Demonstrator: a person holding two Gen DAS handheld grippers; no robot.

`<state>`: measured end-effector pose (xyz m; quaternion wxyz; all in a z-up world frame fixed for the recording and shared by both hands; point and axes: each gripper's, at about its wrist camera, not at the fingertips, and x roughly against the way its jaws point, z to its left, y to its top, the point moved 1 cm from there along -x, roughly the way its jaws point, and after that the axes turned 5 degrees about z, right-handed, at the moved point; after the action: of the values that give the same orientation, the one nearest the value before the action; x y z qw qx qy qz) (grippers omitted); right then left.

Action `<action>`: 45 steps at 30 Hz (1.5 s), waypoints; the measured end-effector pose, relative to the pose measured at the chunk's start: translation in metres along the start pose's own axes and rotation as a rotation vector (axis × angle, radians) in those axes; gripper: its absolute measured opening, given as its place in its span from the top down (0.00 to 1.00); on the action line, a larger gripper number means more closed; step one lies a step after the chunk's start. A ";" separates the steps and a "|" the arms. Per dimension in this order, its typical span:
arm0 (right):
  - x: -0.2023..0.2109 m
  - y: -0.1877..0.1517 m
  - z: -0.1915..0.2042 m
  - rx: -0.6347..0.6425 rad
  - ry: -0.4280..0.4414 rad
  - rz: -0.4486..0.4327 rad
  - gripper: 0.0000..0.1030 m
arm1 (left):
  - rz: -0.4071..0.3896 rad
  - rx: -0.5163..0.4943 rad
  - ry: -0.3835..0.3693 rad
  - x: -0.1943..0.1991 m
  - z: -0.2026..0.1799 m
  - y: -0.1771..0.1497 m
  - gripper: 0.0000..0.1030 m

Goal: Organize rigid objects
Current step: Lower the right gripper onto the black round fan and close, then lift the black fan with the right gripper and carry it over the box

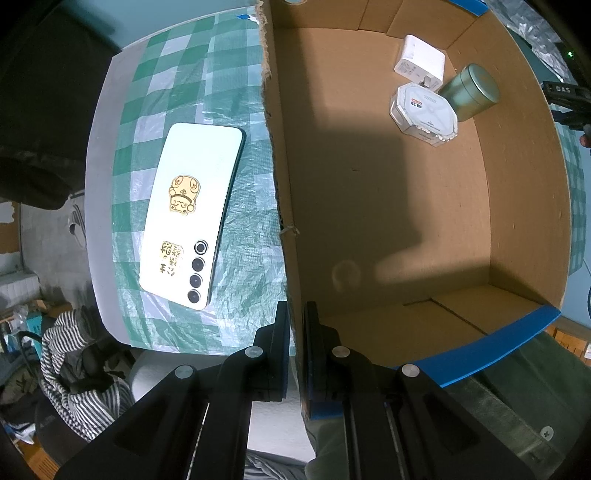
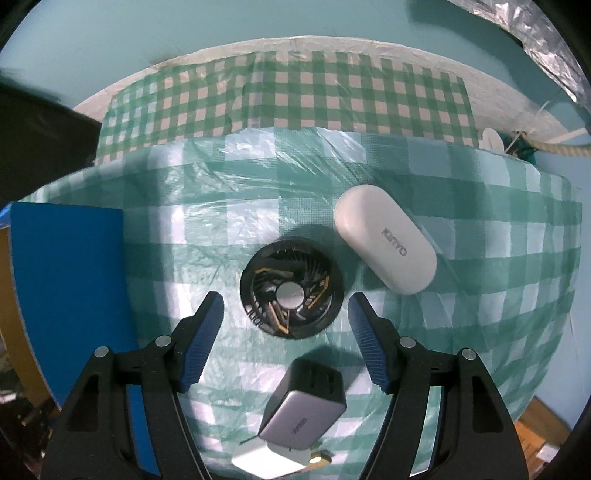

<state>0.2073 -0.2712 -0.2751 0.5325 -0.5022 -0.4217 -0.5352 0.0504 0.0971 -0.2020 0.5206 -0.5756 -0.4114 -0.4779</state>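
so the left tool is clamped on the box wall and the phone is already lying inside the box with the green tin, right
Not quite. The left tool is clamped on the cardboard box wall and the green tin is inside, but the phone lies outside the box, on the checked cloth. The left wrist view shows it.

A lived-in home room is showing here; a green-checked plastic tablecloth is covering the table; striped clothing is lying heaped on the cluttered floor beside it. Slippers are sitting below against teal walls.
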 end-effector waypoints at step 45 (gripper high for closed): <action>0.029 -0.029 0.045 0.159 -0.066 -0.054 0.40 | 0.004 -0.013 -0.007 -0.005 -0.004 0.003 0.93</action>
<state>0.1845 -0.2292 -0.2381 0.5418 -0.4642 -0.4934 -0.4976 0.0514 0.0931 -0.2074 0.5166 -0.5814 -0.4089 -0.4773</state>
